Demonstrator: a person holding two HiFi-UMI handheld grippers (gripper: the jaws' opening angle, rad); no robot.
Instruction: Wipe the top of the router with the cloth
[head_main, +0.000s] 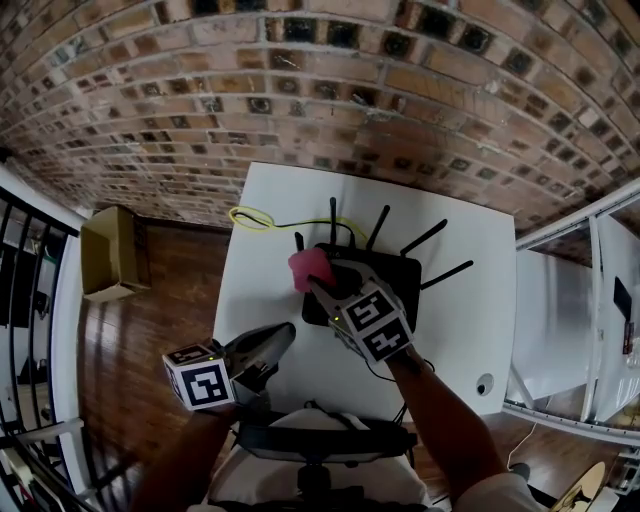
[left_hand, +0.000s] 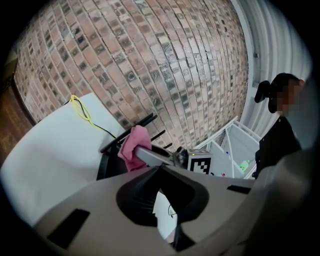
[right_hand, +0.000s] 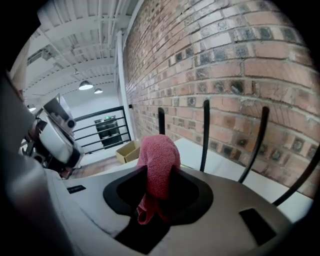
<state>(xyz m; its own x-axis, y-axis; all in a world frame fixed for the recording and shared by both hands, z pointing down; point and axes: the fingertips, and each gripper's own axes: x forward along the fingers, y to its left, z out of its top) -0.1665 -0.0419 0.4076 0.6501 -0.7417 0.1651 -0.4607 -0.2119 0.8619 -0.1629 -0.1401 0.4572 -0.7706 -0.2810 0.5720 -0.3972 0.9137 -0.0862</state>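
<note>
A black router with several upright antennas lies mid-table on the white table. My right gripper hangs over the router's left end, shut on a bunched pink cloth. The cloth bulges above the jaws and hangs down between them. From the left gripper view I see the cloth and the right gripper just above the router. My left gripper rests low near the table's front left, jaws together, nothing in them, apart from the router.
A yellow cable loops behind the router. A cardboard box sits on the wood floor at left, by a black railing. A white shelf unit stands at right. A person stands beyond it. A chair is below me.
</note>
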